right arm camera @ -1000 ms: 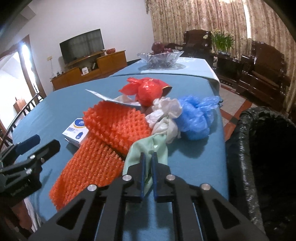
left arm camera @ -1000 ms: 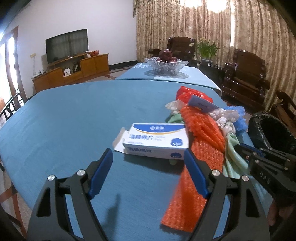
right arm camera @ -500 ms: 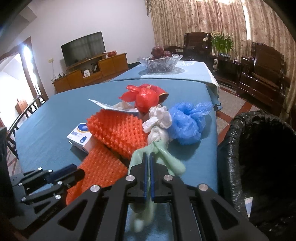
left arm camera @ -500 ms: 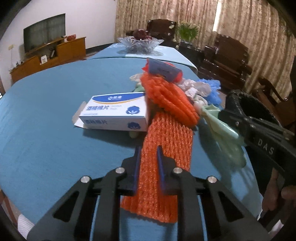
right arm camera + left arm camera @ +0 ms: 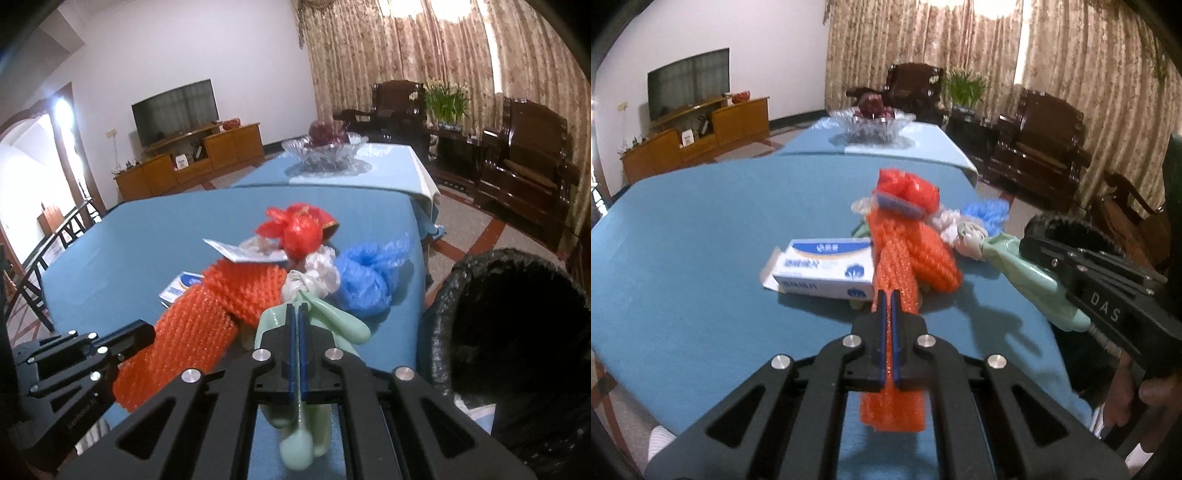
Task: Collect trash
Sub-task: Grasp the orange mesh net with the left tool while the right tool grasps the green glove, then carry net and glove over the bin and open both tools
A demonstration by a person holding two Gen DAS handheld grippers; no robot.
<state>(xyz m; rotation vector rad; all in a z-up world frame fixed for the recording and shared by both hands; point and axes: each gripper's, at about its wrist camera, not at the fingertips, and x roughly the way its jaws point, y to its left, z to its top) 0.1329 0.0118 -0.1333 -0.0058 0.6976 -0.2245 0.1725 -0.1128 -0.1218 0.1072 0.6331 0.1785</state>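
Right hand-held gripper (image 5: 297, 314) clamps the green bag (image 5: 314, 417) – bin (image 5: 517, 332) just beside it; left hand-held gripper (image 5: 888, 299) pinches the orange net (image 5: 897, 266) – farther off

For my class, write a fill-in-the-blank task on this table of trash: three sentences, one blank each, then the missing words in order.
1. The left gripper is shut on the ______ foam net.
2. The right gripper is shut on the pale ______ bag.
3. The bin beside the table is lined with a ______ bag.

Missing words: orange; green; black
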